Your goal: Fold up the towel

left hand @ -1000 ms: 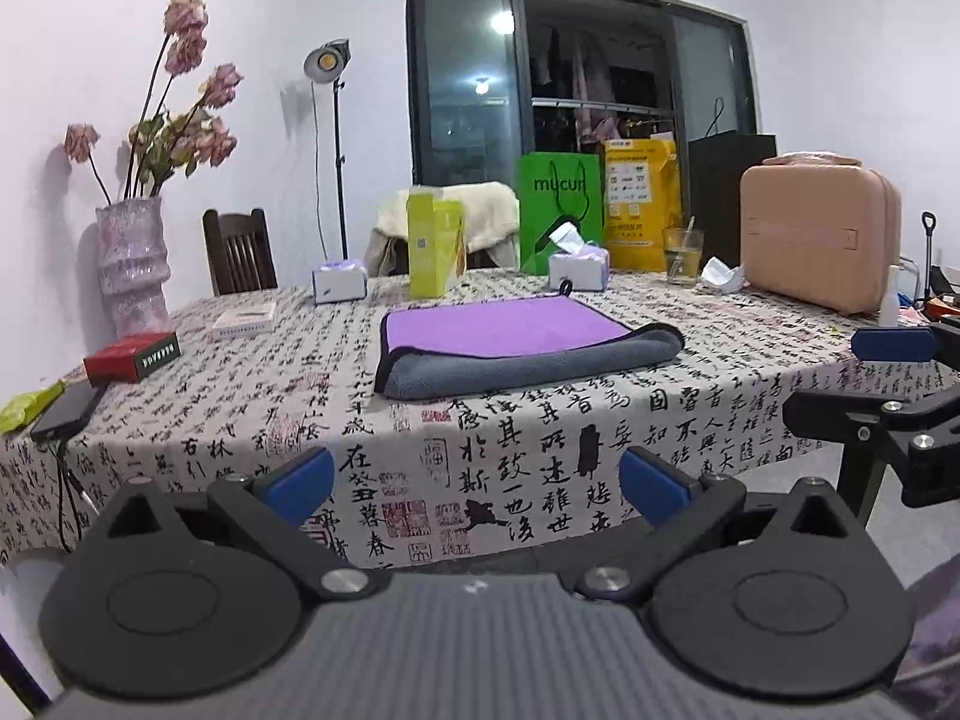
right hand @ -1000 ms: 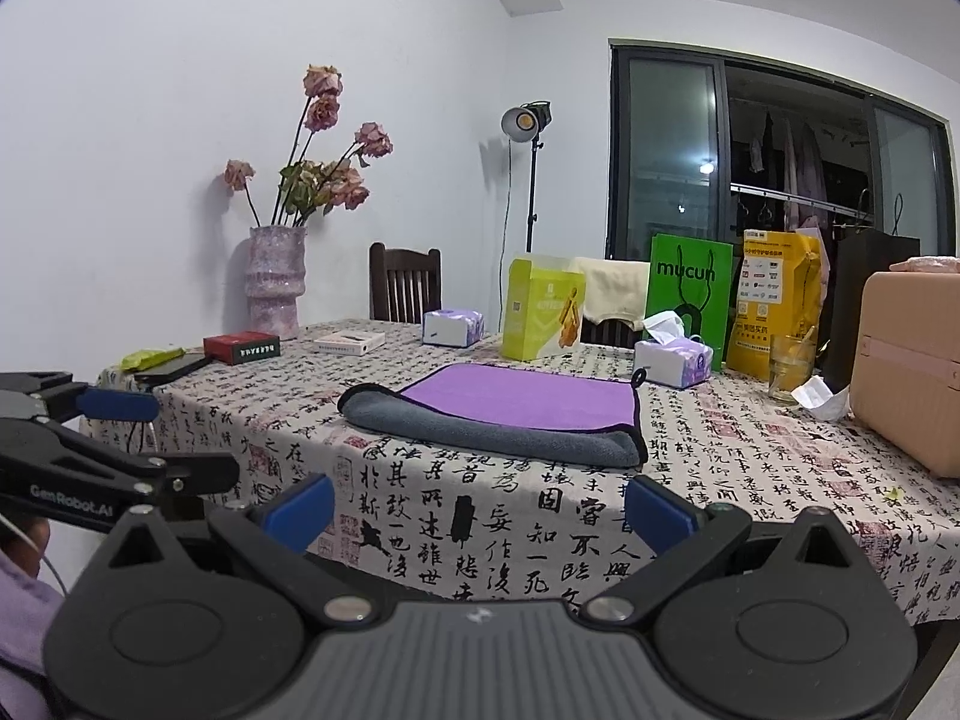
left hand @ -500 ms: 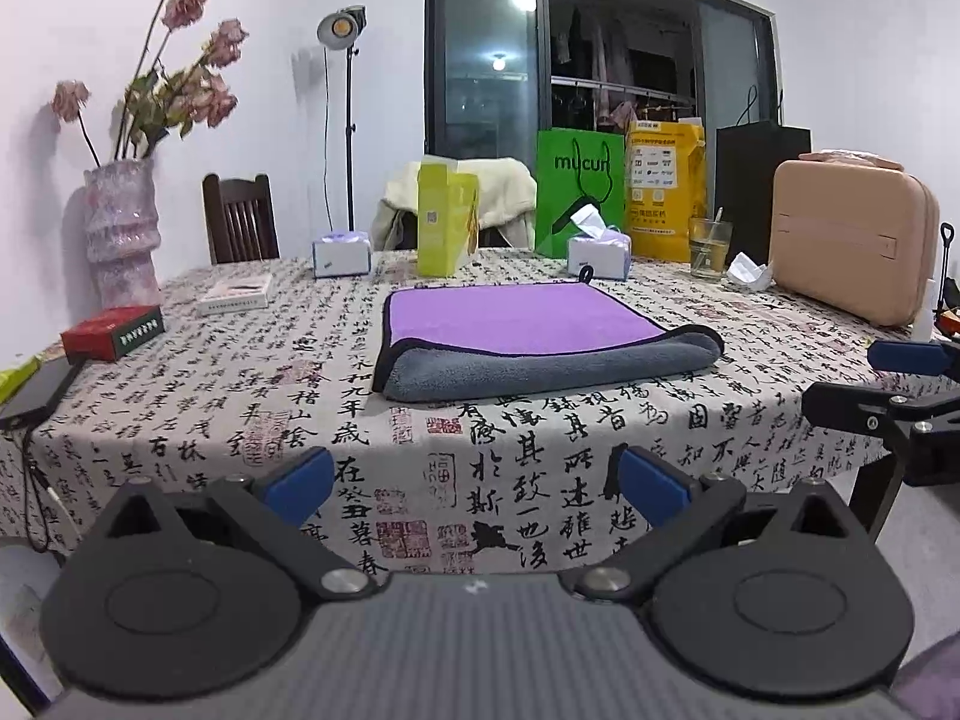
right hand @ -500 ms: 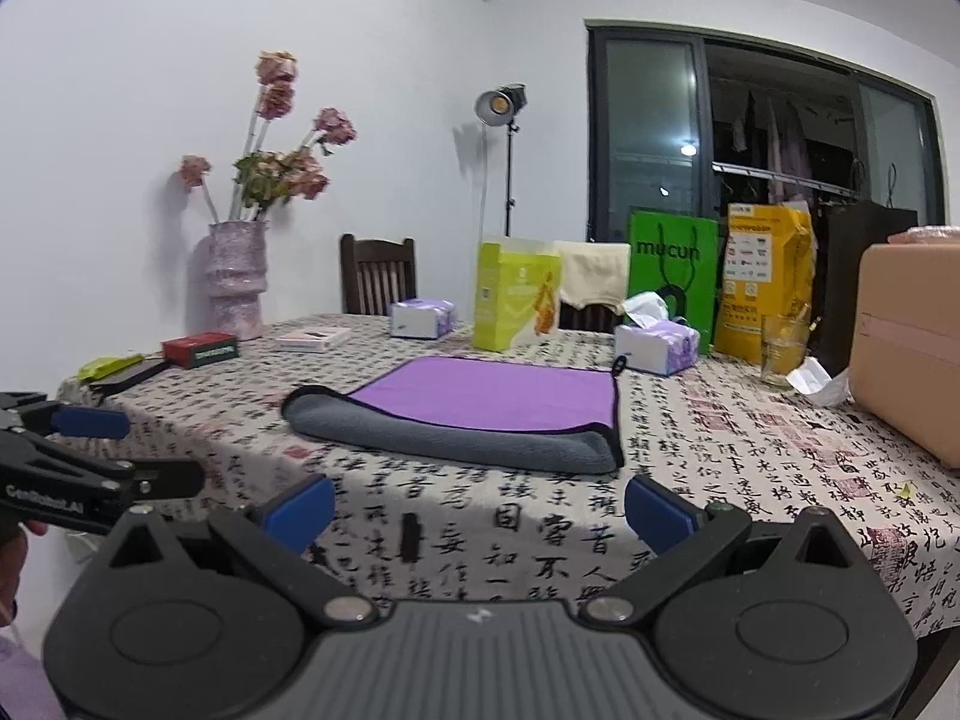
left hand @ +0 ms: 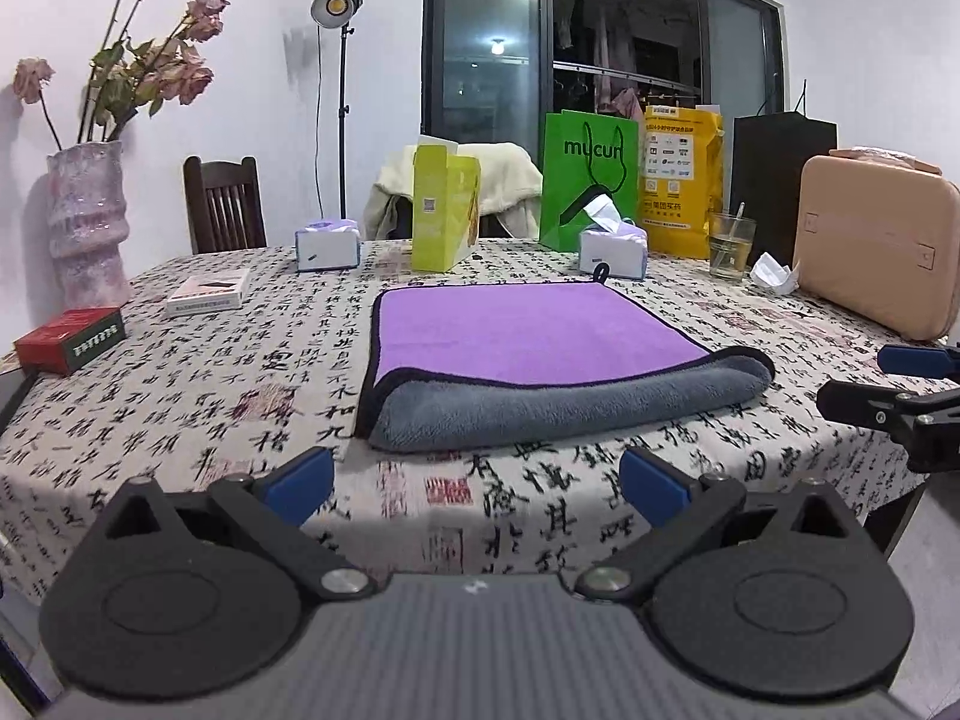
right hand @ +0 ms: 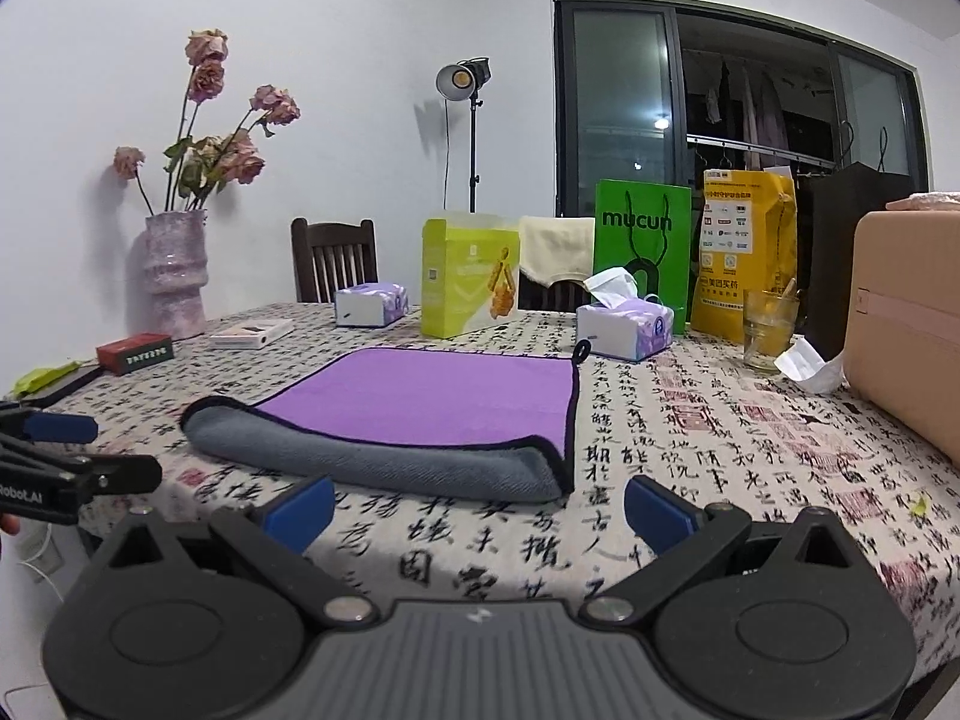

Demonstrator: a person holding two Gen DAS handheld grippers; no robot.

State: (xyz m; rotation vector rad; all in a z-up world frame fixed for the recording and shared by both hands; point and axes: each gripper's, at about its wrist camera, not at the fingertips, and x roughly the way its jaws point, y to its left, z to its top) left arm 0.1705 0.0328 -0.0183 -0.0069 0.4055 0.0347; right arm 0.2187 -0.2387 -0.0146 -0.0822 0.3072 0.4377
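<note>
A towel, purple on top and grey underneath (left hand: 534, 348), lies folded on the patterned tablecloth (left hand: 240, 384), its grey folded edge toward me. It also shows in the right wrist view (right hand: 420, 402). My left gripper (left hand: 477, 489) is open and empty, just short of the towel's near edge. My right gripper (right hand: 477, 510) is open and empty, near the towel's front right corner. Each gripper shows at the side of the other's view.
Along the table's back stand two tissue boxes (left hand: 612, 249), a yellow-green carton (left hand: 444, 210), a green bag (left hand: 585, 180), a yellow bag (left hand: 681, 180) and a glass (left hand: 729, 246). A pink case (left hand: 876, 258) is right. A vase (left hand: 90, 222), red box (left hand: 69, 339) and white box (left hand: 207, 294) are left.
Both grippers have moved forward and up toward the table, so the towel looks larger and closer. Both stay open. The towel has not moved.
</note>
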